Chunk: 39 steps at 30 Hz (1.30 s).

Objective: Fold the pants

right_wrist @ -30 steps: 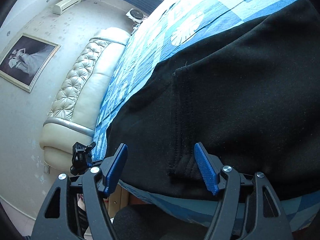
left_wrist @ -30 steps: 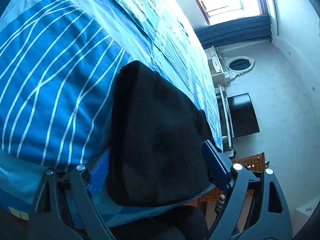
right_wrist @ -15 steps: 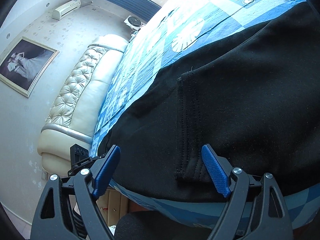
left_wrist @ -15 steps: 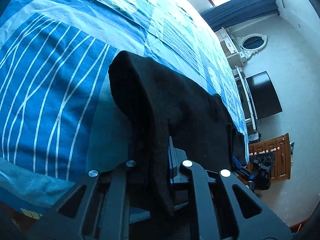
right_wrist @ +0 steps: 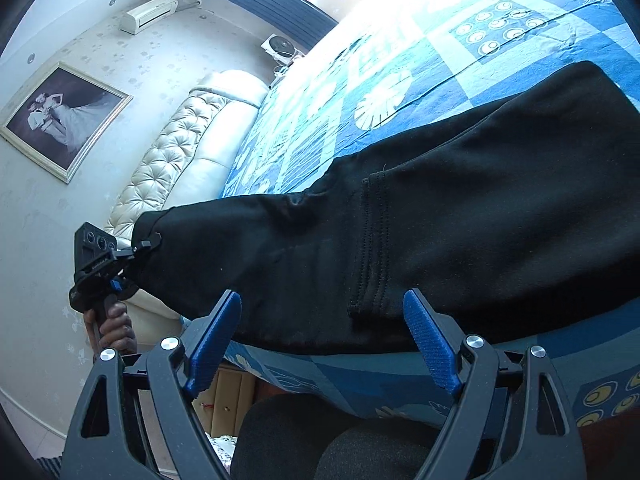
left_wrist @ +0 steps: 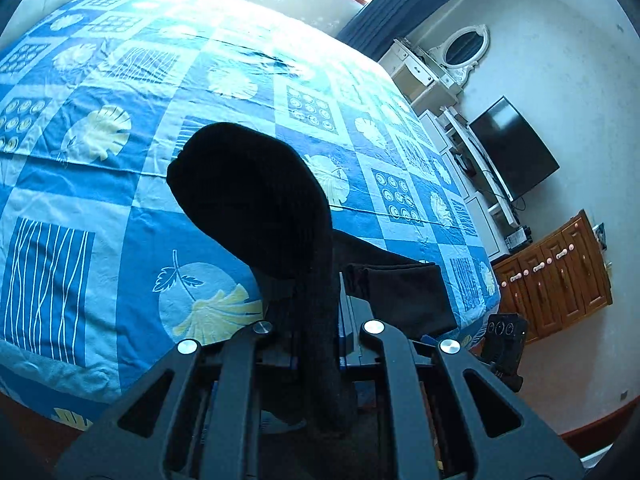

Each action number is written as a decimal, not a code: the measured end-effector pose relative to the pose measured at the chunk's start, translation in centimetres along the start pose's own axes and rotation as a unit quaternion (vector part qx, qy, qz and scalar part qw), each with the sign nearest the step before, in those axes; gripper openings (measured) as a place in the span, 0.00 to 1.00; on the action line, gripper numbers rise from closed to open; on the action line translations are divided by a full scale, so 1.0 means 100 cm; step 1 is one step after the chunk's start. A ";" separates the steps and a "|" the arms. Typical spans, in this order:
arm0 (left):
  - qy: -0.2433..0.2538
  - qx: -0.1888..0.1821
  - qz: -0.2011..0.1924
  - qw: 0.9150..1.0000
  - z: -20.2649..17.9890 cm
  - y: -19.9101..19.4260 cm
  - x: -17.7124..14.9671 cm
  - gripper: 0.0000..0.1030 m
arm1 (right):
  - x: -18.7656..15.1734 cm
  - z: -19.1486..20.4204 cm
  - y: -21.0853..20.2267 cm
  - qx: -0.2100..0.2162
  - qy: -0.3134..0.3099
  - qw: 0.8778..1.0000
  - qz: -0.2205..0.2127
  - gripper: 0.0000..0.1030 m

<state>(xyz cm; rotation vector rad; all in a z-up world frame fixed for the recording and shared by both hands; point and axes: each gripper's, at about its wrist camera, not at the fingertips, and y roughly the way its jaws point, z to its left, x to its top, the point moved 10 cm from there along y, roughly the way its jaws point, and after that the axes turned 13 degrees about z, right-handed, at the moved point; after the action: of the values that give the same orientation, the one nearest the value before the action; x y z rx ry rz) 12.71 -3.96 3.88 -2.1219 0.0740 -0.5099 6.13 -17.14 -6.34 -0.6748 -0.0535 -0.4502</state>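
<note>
Nearest the left wrist camera, the left tool (left_wrist: 316, 344) is clamped tight on a bunched fold of the black pants (right_wrist: 460, 220), the cloth rising from between its pads and arching over the bed (left_wrist: 120, 184). In the right wrist view, the right tool (right_wrist: 324, 340) stands with its blue pads well apart at the near edge of the pants, gripping nothing, a stitched seam lying between them. The pants stretch across the blue patterned bedspread, one end lifted at the left where a hand (right_wrist: 114, 326) holds the left tool. Beyond are a tufted cream headboard (right_wrist: 176, 160), a framed picture (right_wrist: 60, 120), and a dark television (left_wrist: 514, 148).
</note>
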 end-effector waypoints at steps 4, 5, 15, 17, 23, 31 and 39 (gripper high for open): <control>0.041 0.044 0.010 0.998 -0.062 0.026 0.013 0.11 | 0.007 -0.003 -0.022 -0.014 -0.014 1.000 -0.005 0.80; 0.050 0.057 0.014 0.997 -0.078 0.037 0.016 0.11 | 0.010 -0.004 -0.030 -0.018 -0.016 1.000 -0.013 0.80; 0.123 0.185 0.069 0.973 -0.165 0.185 -0.001 0.11 | 0.025 -0.045 -0.106 0.001 0.038 0.995 -0.097 0.80; 0.136 0.205 0.081 0.966 -0.172 0.213 -0.010 0.12 | 0.026 -0.054 -0.114 0.002 0.049 0.993 -0.105 0.80; 0.146 0.257 0.105 0.949 -0.180 0.276 -0.033 0.12 | 0.027 -0.081 -0.138 0.012 0.074 0.988 -0.132 0.80; 0.197 0.322 0.079 0.922 -0.191 0.304 -0.045 0.21 | 0.028 -0.105 -0.156 0.023 0.102 0.983 -0.152 0.80; 0.252 0.273 0.000 0.929 -0.223 0.260 -0.066 0.69 | 0.028 -0.112 -0.162 0.026 0.109 0.982 -0.154 0.80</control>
<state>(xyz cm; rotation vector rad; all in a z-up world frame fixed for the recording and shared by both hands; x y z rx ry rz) 1.72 -34.67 -8.36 -1.4122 0.1985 -0.9470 0.79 -36.23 -5.04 -0.5627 0.0384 -0.8165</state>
